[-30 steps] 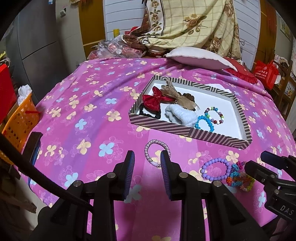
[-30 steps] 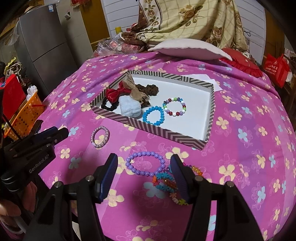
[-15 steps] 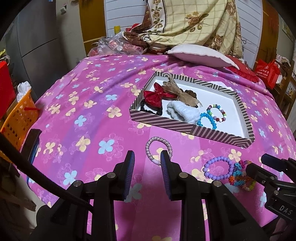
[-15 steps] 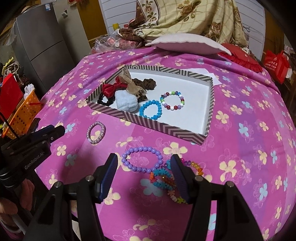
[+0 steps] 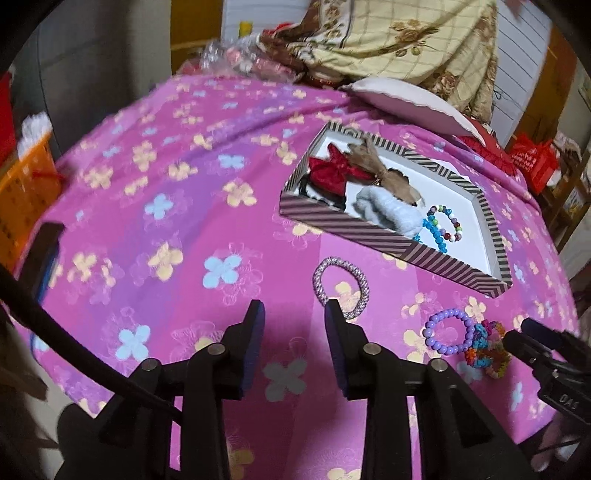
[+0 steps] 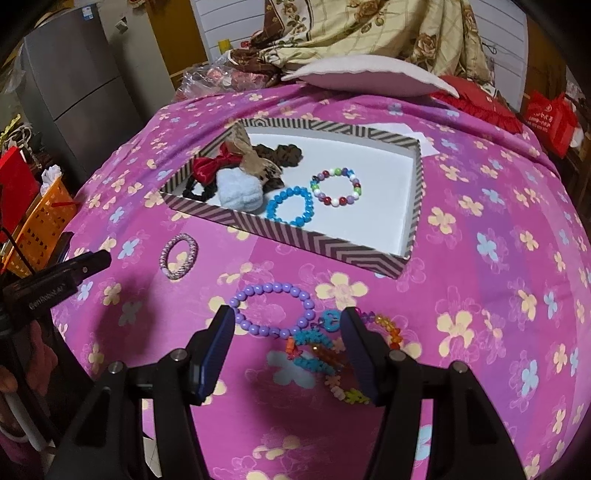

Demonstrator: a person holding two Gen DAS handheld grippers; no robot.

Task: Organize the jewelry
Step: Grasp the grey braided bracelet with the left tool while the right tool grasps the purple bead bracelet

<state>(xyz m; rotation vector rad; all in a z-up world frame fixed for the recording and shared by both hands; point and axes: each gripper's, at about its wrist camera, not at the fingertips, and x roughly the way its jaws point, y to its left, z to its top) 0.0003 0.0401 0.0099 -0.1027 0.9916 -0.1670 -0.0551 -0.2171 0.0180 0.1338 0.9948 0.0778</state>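
A striped box (image 6: 295, 236) (image 5: 391, 245) holds a red bow (image 6: 212, 166), a pale fluffy scrunchie (image 6: 240, 192), a blue bead bracelet (image 6: 291, 206) and a multicolour bead bracelet (image 6: 337, 186). On the pink floral cloth lie a pink-white woven bracelet (image 5: 340, 286) (image 6: 178, 255), a purple bead bracelet (image 6: 272, 308) (image 5: 448, 332) and a tangle of colourful bracelets (image 6: 328, 354) (image 5: 487, 349). My left gripper (image 5: 293, 314) is open, its right finger just in front of the woven bracelet. My right gripper (image 6: 288, 321) is open, its fingers on either side of the purple bracelet and the tangle.
An orange basket (image 6: 40, 225) stands off the cloth's left edge. A pink pillow (image 6: 365, 75) and a heap of cream blanket (image 6: 369, 33) lie at the back. A red bag (image 6: 550, 118) stands far right. A grey fridge (image 6: 74, 81) is back left.
Both grippers have moved forward and lower toward the cloth. The left view has swung left, so the box sits further right. The right gripper now straddles the purple bracelet and the tangle.
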